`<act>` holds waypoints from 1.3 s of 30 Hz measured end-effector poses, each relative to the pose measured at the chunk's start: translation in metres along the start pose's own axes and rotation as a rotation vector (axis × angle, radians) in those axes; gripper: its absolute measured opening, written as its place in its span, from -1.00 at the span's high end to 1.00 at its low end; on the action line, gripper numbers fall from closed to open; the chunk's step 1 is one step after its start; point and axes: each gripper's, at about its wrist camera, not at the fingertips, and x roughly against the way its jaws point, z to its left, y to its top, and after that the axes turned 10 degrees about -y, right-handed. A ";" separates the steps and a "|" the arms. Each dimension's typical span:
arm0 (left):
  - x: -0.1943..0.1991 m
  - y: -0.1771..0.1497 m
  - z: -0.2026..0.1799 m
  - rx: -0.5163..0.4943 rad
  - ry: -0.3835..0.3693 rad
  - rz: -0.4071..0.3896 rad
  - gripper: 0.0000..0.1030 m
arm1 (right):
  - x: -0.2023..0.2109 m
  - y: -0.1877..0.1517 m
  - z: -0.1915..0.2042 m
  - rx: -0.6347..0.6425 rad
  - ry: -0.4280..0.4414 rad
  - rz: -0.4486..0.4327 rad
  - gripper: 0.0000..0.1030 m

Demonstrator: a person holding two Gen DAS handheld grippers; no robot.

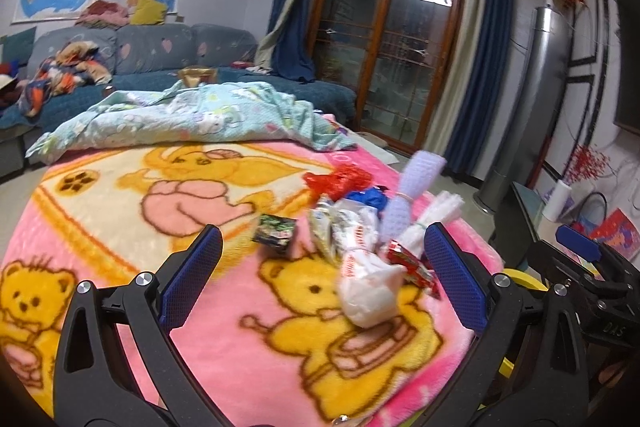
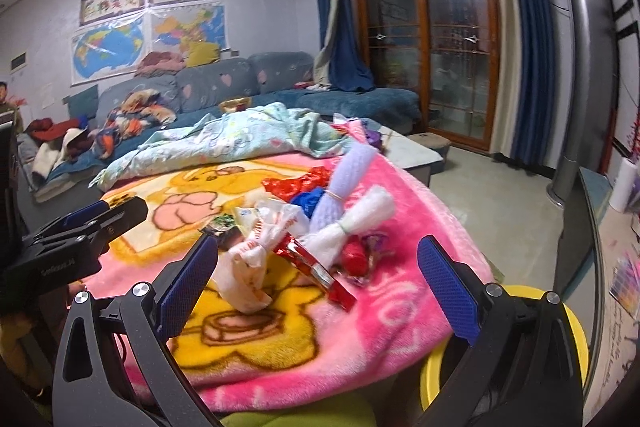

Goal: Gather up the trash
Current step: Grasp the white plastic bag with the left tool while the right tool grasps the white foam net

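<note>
On the pink bear blanket (image 1: 224, 359) in the left wrist view, the trash is sitting in a loose heap up around 1 o'clock from the left gripper (image 1: 324, 275), whose fingers are spread wide and gripping nothing. A white knotted plastic bag (image 1: 368, 291) is lying closest, between the blue pads, with a red wrapper (image 1: 412, 263) just beside it at 3 o'clock and a small dark packet (image 1: 276, 231) off alone at 11 o'clock. I'm guessing everything's piled near the bed's right edge so it can go straight down into the yellow bin (image 1: 524, 281) peeking out at 3 o'clock. The right gripper (image 1: 580, 247) is hanging out there past the edge too. Switching to the right wrist view, the right gripper (image 2: 318, 267) is also hanging wide open and empty, looking over the same heap: the white bag (image 2: 248, 279) at 10 o'clock, the red wrapper (image 2: 316, 269) dead centre, a tied clear bundle (image 2: 344, 223) and a lilac mesh roll (image 2: 344, 183) further up at 12 o'clock. The yellow bin (image 2: 434, 375) is sitting low at 5 o'clock, right under the blanket edge, so there's plenty of open room on that side. The left gripper (image 2: 96, 219) is poking in at 9 o'clock, well apart from the pile.
</note>
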 end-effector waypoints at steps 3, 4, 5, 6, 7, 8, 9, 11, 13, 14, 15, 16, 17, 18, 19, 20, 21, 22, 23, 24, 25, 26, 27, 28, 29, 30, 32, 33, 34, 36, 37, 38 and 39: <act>-0.004 0.004 0.009 0.014 0.024 0.002 -0.81 | -0.013 0.006 0.005 0.000 0.038 0.026 -0.88; -0.005 0.005 0.011 0.018 0.023 0.003 -0.81 | -0.018 0.008 0.005 -0.003 0.046 0.038 -0.88; -0.007 0.006 0.012 0.023 0.021 0.007 -0.81 | -0.025 0.011 0.003 -0.011 0.047 0.051 -0.88; -0.009 0.007 0.014 0.028 0.021 0.015 -0.81 | -0.030 0.012 0.002 -0.018 0.047 0.059 -0.88; -0.013 0.007 0.016 0.032 0.017 0.025 -0.81 | -0.036 0.014 -0.001 -0.026 0.045 0.070 -0.88; -0.016 0.008 0.017 0.035 0.010 0.030 -0.81 | -0.042 0.015 -0.002 -0.030 0.038 0.075 -0.88; -0.018 0.009 0.018 0.037 0.008 0.032 -0.81 | -0.048 0.017 -0.006 -0.035 0.025 0.085 -0.88; -0.025 0.010 0.020 0.045 -0.013 0.046 -0.81 | -0.061 0.021 -0.015 -0.056 0.004 0.106 -0.88; -0.033 0.012 0.021 0.050 -0.037 0.063 -0.81 | -0.072 0.024 -0.024 -0.078 -0.004 0.130 -0.88; -0.036 0.012 0.020 0.048 -0.042 0.071 -0.81 | -0.079 0.025 -0.030 -0.093 -0.014 0.145 -0.88; -0.041 0.013 0.019 0.043 -0.048 0.088 -0.81 | -0.084 0.024 -0.035 -0.109 -0.015 0.159 -0.88; -0.045 0.013 0.018 0.043 -0.055 0.099 -0.81 | -0.090 0.025 -0.039 -0.117 -0.012 0.174 -0.88; -0.050 0.013 0.017 0.046 -0.068 0.112 -0.81 | -0.097 0.025 -0.045 -0.133 -0.009 0.199 -0.88; -0.055 0.013 0.016 0.047 -0.083 0.128 -0.81 | -0.101 0.025 -0.048 -0.142 -0.008 0.213 -0.88; -0.059 0.013 0.014 0.047 -0.089 0.140 -0.81 | -0.108 0.025 -0.052 -0.152 -0.011 0.228 -0.88; -0.062 0.012 0.012 0.046 -0.093 0.150 -0.81 | -0.114 0.024 -0.055 -0.161 -0.014 0.242 -0.88; -0.068 0.011 0.010 0.044 -0.107 0.170 -0.81 | -0.118 0.023 -0.057 -0.169 -0.012 0.254 -0.88; -0.073 0.009 0.008 0.043 -0.118 0.184 -0.81 | -0.123 0.023 -0.061 -0.179 -0.012 0.267 -0.88; -0.077 0.008 0.006 0.043 -0.123 0.201 -0.81 | -0.130 0.024 -0.065 -0.190 -0.009 0.281 -0.88; -0.083 0.005 0.005 0.042 -0.129 0.224 -0.81 | -0.134 0.023 -0.067 -0.199 -0.006 0.291 -0.88; -0.087 0.002 0.003 0.039 -0.135 0.238 -0.81 | -0.138 0.023 -0.069 -0.204 -0.004 0.301 -0.88; -0.092 -0.002 0.002 0.039 -0.136 0.255 -0.81 | -0.143 0.023 -0.072 -0.209 0.001 0.315 -0.88; -0.097 -0.004 0.001 0.040 -0.139 0.270 -0.80 | -0.148 0.023 -0.072 -0.213 0.004 0.321 -0.88; -0.101 -0.006 0.001 0.043 -0.149 0.286 -0.80 | -0.152 0.024 -0.074 -0.215 0.010 0.328 -0.88; -0.105 -0.010 0.001 0.047 -0.155 0.302 -0.79 | -0.157 0.025 -0.075 -0.213 0.012 0.340 -0.88; -0.108 -0.011 0.001 0.049 -0.157 0.313 -0.79 | -0.161 0.025 -0.074 -0.215 0.014 0.344 -0.88; -0.113 -0.016 0.001 0.055 -0.169 0.331 -0.73 | -0.171 0.026 -0.075 -0.222 0.031 0.357 -0.88; -0.115 -0.018 0.002 0.057 -0.171 0.338 -0.65 | -0.175 0.026 -0.076 -0.228 0.037 0.363 -0.88; -0.117 -0.020 0.003 0.065 -0.178 0.349 -0.59 | -0.179 0.027 -0.077 -0.232 0.048 0.366 -0.88; -0.119 -0.024 0.004 0.077 -0.185 0.364 -0.54 | -0.185 0.029 -0.078 -0.244 0.067 0.368 -0.84; -0.120 -0.026 0.005 0.083 -0.196 0.374 -0.48 | -0.188 0.029 -0.078 -0.249 0.083 0.371 -0.75; -0.122 -0.028 0.005 0.088 -0.204 0.382 -0.46 | -0.190 0.029 -0.078 -0.249 0.091 0.374 -0.60; -0.124 -0.030 0.006 0.094 -0.208 0.393 -0.42 | -0.192 0.029 -0.078 -0.248 0.106 0.380 -0.51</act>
